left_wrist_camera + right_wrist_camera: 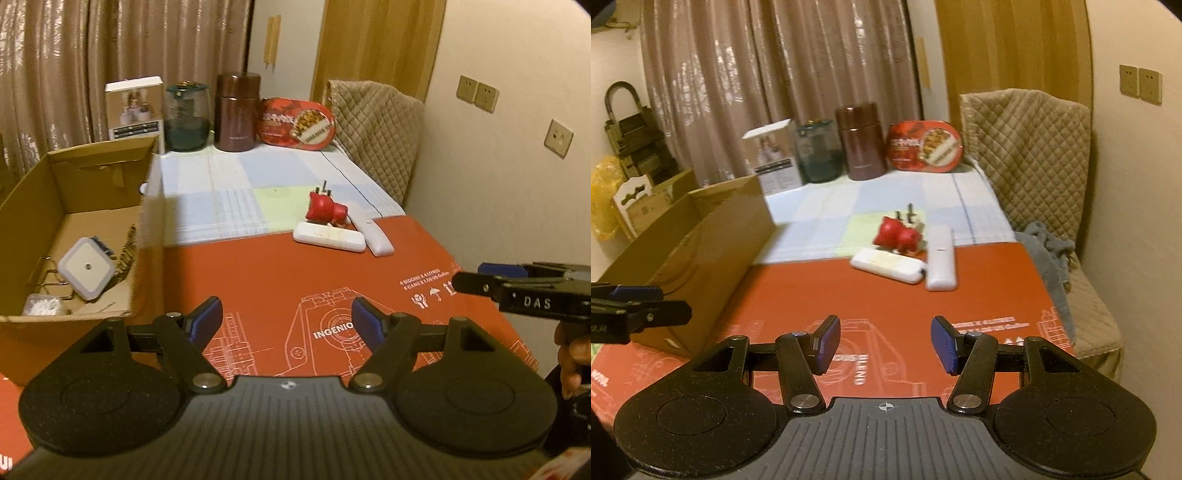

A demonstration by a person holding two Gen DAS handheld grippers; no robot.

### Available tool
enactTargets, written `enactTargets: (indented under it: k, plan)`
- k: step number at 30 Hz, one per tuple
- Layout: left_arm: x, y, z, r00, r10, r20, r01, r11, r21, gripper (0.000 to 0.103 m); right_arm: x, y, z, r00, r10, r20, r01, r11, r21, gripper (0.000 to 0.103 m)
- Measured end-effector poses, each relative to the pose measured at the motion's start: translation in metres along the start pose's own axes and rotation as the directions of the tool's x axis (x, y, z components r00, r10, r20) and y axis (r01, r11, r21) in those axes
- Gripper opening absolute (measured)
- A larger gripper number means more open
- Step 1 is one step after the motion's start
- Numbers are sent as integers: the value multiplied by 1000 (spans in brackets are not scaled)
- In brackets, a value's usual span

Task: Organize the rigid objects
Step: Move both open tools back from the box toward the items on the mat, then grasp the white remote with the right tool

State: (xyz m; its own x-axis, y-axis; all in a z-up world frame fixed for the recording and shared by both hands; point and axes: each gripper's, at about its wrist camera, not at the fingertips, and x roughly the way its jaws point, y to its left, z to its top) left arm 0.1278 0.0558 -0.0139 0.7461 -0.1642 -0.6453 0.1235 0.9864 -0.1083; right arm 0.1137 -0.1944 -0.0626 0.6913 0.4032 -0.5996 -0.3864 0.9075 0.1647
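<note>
A red plug adapter [325, 209] [900, 233] with dark prongs lies at the seam of the red sheet and the checked cloth. Two white remote-like bars [329, 237] [372, 232] [886, 266] [940, 258] lie just in front of it. An open cardboard box [92, 192] [701, 243] stands at the left; inside it lie a white square night light [86, 266], a wire clip, a patterned band and a small white item. My left gripper [287, 323] is open and empty over the red sheet. My right gripper [885, 343] is open and empty, short of the white bars.
Along the back stand a white carton [135, 107], a green glass jar [187, 116], a brown flask [236, 112] and a red oval tin [298, 123]. A quilted chair [376, 129] [1027, 155] sits at the right by the wall. A hand [570, 358] holds the right gripper.
</note>
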Motion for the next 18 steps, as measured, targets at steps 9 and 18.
enactTargets:
  k: [9,18]
  plan:
    - [55,-15,7,999,-3,-46,4,1000,28,73,44,-36,13,999,-29,-26,29,1000,12,52]
    - [118,-18,25,997,16,-80,-12,999,46,73,114,-61,43,998,-8,-70,8,1000,2,52]
